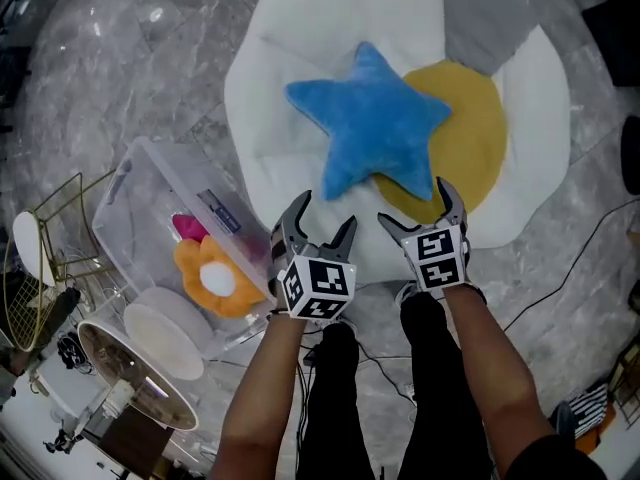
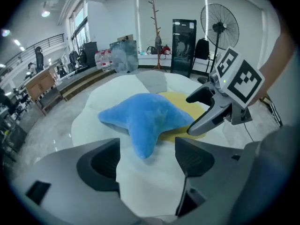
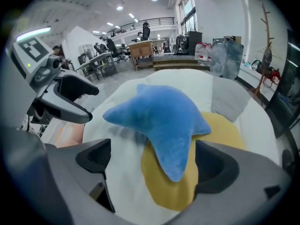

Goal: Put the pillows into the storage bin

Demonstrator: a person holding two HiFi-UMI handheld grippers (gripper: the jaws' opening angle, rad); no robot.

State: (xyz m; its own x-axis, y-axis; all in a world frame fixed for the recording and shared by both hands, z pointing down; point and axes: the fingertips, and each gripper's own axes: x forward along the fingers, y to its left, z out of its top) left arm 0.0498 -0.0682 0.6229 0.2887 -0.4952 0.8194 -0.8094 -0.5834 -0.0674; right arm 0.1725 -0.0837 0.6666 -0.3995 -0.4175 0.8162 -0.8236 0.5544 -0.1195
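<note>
Head view: I read the left gripper (image 1: pixel 325 216) and right gripper (image 1: pixel 414 203) at the white mat's (image 1: pixel 270 138) near edge, jaws spread and empty. The blue star pillow (image 1: pixel 370 118) lies mid-mat, partly over the yellow disc (image 1: pixel 475 138). The clear storage bin (image 1: pixel 128 183), off the mat's left edge, holds an orange flower pillow (image 1: pixel 215 280) and something pink.

Left gripper view: jaws apart. Pinching one star arm risks droop and a snag on the bin's rim.

Right gripper view: jaws apart. Closing low may catch the disc.

Blue star pillow (image 1: pixel 372 118) beyond open tools
</note>
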